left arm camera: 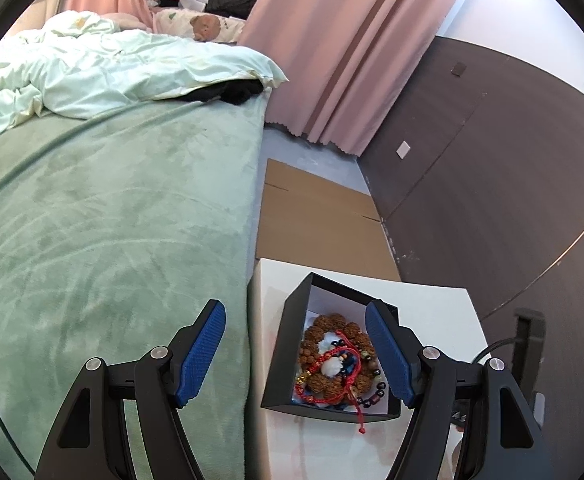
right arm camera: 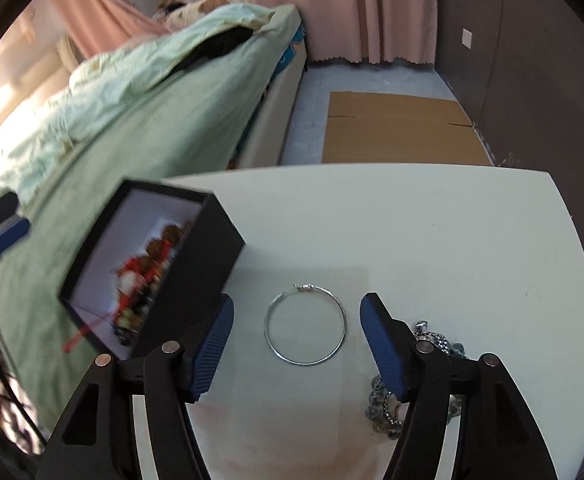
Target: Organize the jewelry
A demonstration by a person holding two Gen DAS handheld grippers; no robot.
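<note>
A black box [left arm camera: 287, 344] with a white inside stands on the white table [left arm camera: 432, 312]. It holds brown seed-bead bracelets [left arm camera: 328, 328], a red cord bracelet [left arm camera: 344, 392] and dark beads. My left gripper [left arm camera: 296, 306] hovers open above the box and holds nothing. In the right wrist view the box [right arm camera: 195, 264] is at the left. A thin silver hoop bangle [right arm camera: 266, 326] lies flat on the table [right arm camera: 412, 220] between the fingers of my open right gripper [right arm camera: 296, 300], and the pads are clear of it. A chain with clear beads [right arm camera: 384, 408] lies beside the right finger.
A bed with a green blanket [left arm camera: 111, 220] runs along the table's left side. Flattened cardboard [right arm camera: 396, 128] lies on the floor beyond the table. Pink curtains [left arm camera: 352, 40] and a dark wall [left arm camera: 492, 160] close the far and right sides. A black object with a cable [left arm camera: 528, 340] stands at the table's right.
</note>
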